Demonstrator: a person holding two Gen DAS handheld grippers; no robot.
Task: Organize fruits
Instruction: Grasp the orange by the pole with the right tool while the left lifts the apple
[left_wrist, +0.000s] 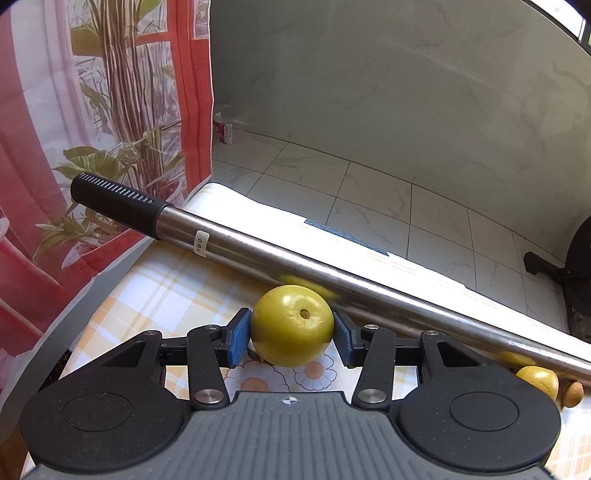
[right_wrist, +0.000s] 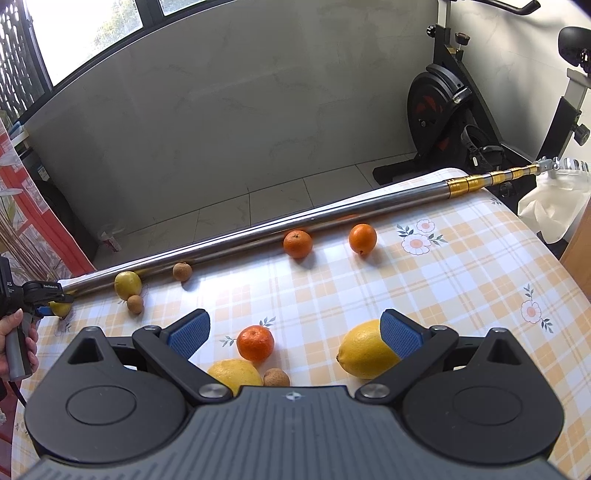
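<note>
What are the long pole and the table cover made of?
Pole: looks like polished steel, since it mirrors the yellow fruit beside it; black ribbed end grip, probably rubber or plastic. Table cover: smooth, slightly glossy checked sheet with printed flowers, likely vinyl or oilcloth.

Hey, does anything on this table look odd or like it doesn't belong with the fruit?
Yes: a long metal pole with a black grip lies slantwise across the checked tablecloth along its far edge, among the fruit. A green-yellow fruit, between the left gripper pads, sits right beside it. Nothing looks spilled or damaged.
</note>
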